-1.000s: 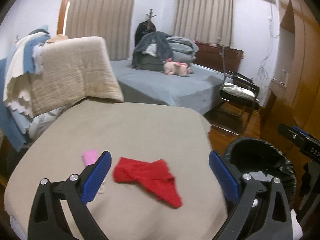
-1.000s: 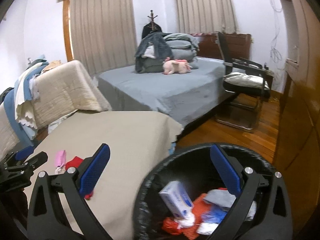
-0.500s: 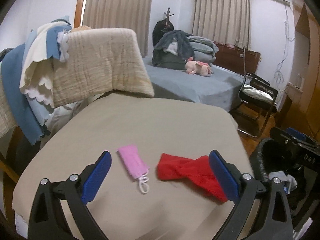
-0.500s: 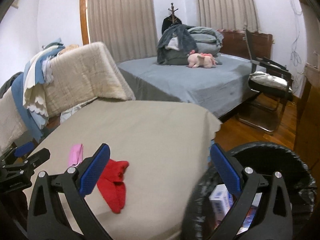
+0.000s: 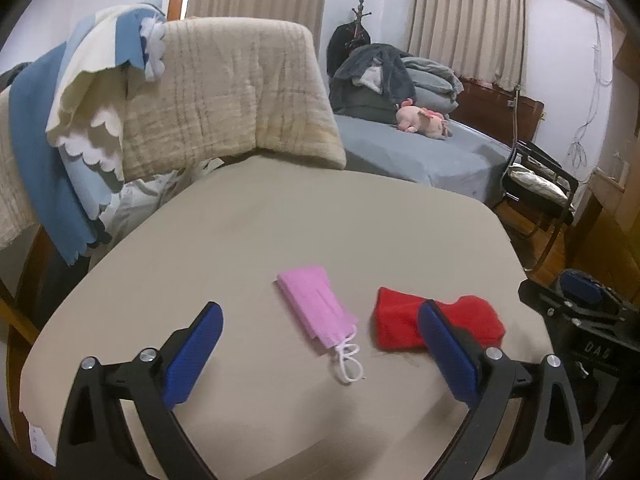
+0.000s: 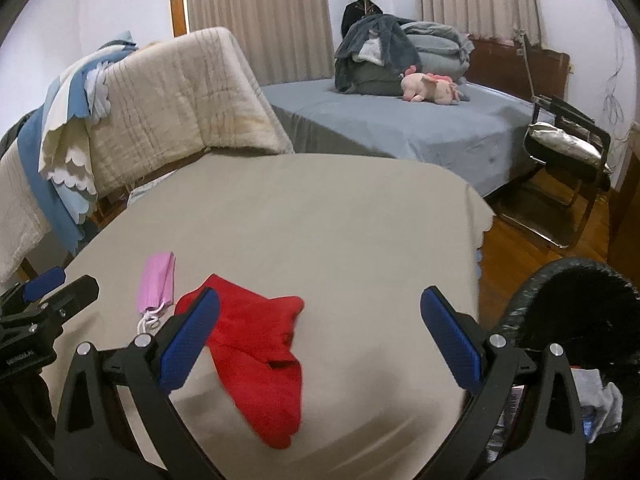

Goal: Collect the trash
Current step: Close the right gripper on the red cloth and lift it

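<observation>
While both claws hang spread and empty over the desk (image 5: 280, 220), best to split the work; pink mask (image 5: 316, 312) lies between the left claw (image 5: 320, 356) tips, just ahead; red cloth (image 6: 256, 356) lies between the right claw (image 6: 320, 352) tips, partly under its left finger; lower squarely, pinch mask body rather than loops; gather cloth mid-fold; bin (image 6: 580, 308) waits right of the right claw.
</observation>
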Motion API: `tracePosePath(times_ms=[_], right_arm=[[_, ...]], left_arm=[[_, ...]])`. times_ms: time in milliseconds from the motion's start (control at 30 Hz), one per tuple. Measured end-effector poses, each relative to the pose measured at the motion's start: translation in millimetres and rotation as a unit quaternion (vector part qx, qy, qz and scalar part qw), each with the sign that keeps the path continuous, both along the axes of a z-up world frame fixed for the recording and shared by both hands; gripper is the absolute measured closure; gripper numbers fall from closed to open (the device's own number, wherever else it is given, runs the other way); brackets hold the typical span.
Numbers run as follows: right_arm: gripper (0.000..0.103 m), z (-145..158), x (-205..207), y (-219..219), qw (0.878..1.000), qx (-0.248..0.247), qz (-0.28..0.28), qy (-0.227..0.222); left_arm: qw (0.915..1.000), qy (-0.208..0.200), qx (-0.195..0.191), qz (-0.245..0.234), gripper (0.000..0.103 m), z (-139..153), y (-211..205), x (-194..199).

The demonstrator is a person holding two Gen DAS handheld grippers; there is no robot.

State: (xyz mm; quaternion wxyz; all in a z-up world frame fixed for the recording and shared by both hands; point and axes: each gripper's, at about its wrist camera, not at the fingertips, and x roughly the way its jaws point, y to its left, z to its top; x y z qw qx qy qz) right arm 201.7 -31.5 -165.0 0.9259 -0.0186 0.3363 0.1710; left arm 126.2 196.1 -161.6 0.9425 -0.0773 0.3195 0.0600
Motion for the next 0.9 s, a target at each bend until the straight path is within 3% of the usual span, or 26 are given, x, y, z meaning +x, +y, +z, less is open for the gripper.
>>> tracePosePath(times_ms=[500,800,900], right_arm=[[0.009,-36,12,31,0.998,-0.015,0.031,0.047],[0.039,-47,19,38,0.995,-0.020,0.055,0.083],[0.057,-51,18,42,0.992,-0.020,0.075,0.100]], left_arm=[[0.9998,0.020,0.002,-0.003,0.008,-17,16,14],[0.9996,0.029,-0.004,-0.006,0.008,-24,19,19],[0.9995,0.031,-0.005,-0.006,0.009,-25,20,20]])
